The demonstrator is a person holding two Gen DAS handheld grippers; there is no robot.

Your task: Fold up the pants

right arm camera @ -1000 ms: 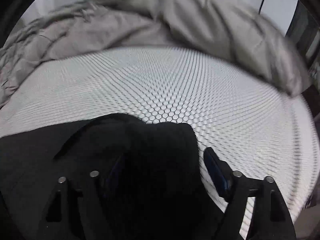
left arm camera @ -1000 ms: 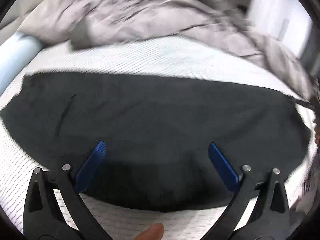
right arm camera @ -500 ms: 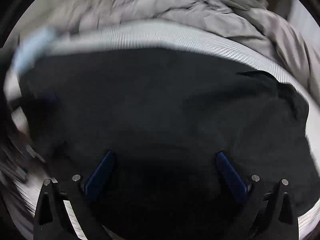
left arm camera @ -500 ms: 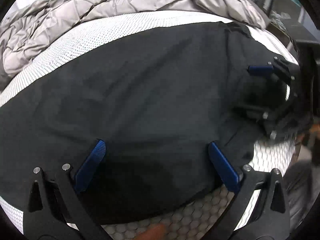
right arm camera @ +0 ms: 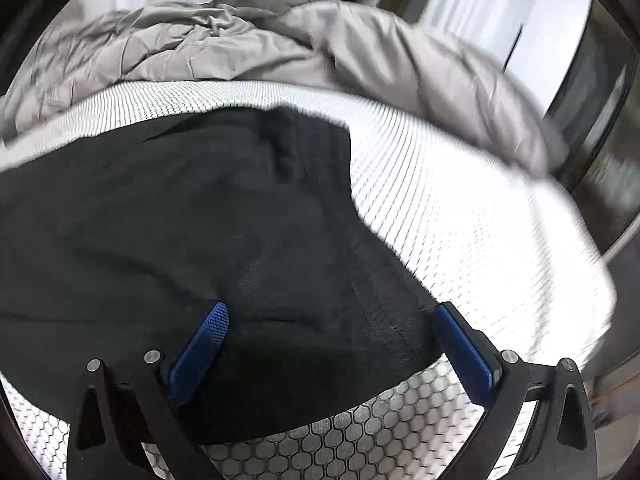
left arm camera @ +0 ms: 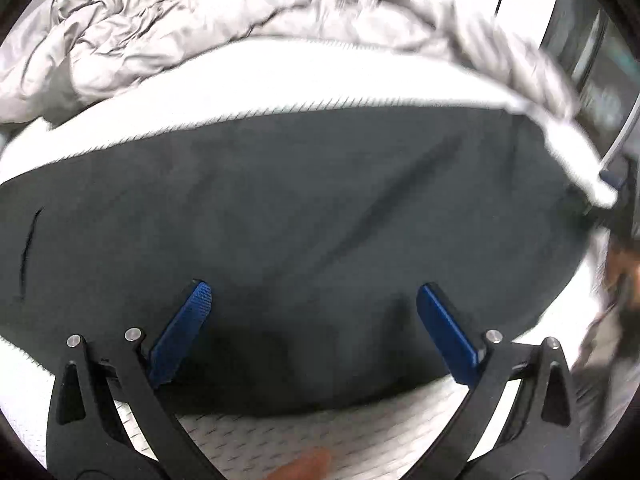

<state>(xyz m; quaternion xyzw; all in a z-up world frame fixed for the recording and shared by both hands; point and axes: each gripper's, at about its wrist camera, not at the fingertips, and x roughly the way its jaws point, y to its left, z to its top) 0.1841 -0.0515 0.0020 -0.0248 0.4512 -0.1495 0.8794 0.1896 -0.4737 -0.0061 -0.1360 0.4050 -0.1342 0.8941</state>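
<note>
Pants (left arm camera: 280, 208), dark and spread flat, lie across a white bed (left arm camera: 320, 80) with a honeycomb-patterned cover, in front of a crumpled grey duvet (left arm camera: 160, 32) heaped along the bed's far side. Over the pants' near edge, the left gripper (left arm camera: 312, 300) and the right gripper (right arm camera: 332, 320) both stand wide apart, blue pads gripping nothing.

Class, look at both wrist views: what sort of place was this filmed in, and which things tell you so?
Most likely a bedroom: a rumpled grey quilt is heaped on a white honeycomb-patterned mattress, and dark pants lie spread across it.
</note>
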